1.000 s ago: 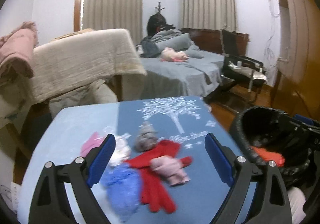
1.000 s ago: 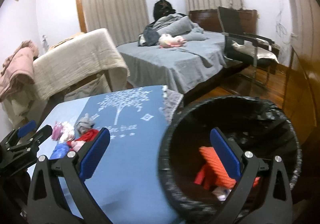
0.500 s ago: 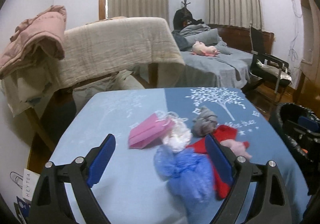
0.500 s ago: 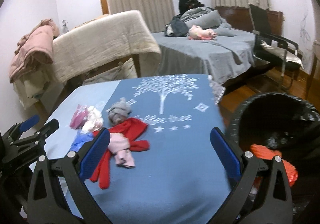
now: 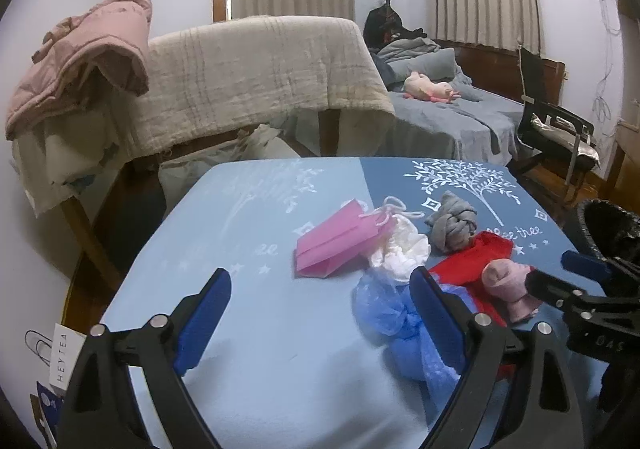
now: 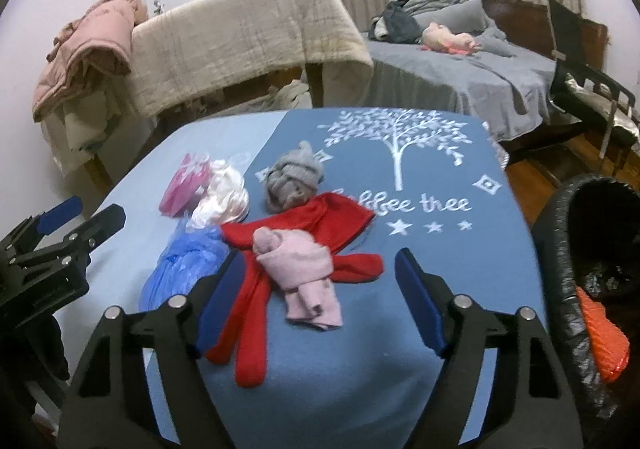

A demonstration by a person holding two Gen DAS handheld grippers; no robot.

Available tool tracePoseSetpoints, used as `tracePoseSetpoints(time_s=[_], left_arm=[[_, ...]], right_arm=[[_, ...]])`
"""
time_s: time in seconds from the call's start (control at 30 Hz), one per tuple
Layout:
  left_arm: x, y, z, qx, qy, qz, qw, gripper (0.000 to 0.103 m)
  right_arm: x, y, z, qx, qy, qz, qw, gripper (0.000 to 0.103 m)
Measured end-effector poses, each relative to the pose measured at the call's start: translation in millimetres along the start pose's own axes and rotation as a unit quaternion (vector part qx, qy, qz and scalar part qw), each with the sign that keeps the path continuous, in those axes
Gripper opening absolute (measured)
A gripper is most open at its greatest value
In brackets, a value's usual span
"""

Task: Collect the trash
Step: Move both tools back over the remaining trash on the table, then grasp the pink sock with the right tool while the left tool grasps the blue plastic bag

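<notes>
A heap lies on the blue table cloth [image 5: 248, 329]: a pink paper bag [image 5: 336, 243], a crumpled white wrapper [image 5: 400, 249], a blue plastic bag [image 5: 400, 325], a grey sock ball [image 5: 454, 225], a red glove [image 6: 312, 225] and a pink sock [image 6: 300, 269]. My left gripper [image 5: 320, 317] is open and empty, low over the table just left of the blue bag. My right gripper [image 6: 320, 289] is open and empty, its fingers on either side of the pink sock and red glove. A black-lined trash bin [image 6: 592, 273] stands right of the table, with orange trash [image 6: 600, 341] inside.
A chair draped in a beige blanket [image 5: 256, 81] and pink jacket [image 5: 84, 53] stands behind the table. A bed [image 5: 448, 117] and a black chair [image 5: 560, 129] are farther back right. A paper bag [image 5: 60, 361] sits on the floor at left.
Both grippers swung left, away from the bin and toward the heap. The right gripper now frames the pink sock and red glove. Both stayed open.
</notes>
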State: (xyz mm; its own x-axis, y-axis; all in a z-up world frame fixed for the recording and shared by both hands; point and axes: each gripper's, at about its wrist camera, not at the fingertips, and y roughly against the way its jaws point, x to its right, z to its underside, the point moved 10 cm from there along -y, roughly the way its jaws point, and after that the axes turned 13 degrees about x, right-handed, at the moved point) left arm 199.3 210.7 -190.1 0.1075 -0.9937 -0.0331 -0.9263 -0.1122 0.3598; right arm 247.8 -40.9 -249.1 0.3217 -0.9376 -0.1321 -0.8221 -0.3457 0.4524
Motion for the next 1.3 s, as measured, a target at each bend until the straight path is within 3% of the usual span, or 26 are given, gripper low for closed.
tracePoseSetpoints(time_s=[0.1, 0.33, 0.57, 1.0, 1.3], left_arm=[[-1.6, -1.0, 1.7, -0.002, 0.001, -0.002, 1.0000, 0.089], [-4.5, -3.0, 5.8, -0.006, 0.007, -0.004, 0.9999, 0.089], [-3.5, -2.9, 7.6, -0.009, 0.008, -0.003, 0.9999, 0.089], [18.6, 4.7, 3.5, -0.006, 0.004, 0.020, 0.9998, 0.089], [46.5, 0.5, 22.6, -0.030, 0.003, 0.042, 0.9986, 0.087]], right_arm=[[-7.4, -7.5, 6.0, -0.013, 0.003, -0.013, 1.000, 0.060], [-17.3, -21.8, 15.1, -0.037, 0.008, -0.023, 0.999, 0.057], [-15.0, -26.0, 18.8, -0.052, -0.007, -0.031, 0.998, 0.038], [4.8, 10.1, -2.5, -0.011, -0.017, -0.027, 0.999, 0.037], [32.3, 27.5, 3.6, -0.009, -0.018, 0.000, 1.000, 0.037]])
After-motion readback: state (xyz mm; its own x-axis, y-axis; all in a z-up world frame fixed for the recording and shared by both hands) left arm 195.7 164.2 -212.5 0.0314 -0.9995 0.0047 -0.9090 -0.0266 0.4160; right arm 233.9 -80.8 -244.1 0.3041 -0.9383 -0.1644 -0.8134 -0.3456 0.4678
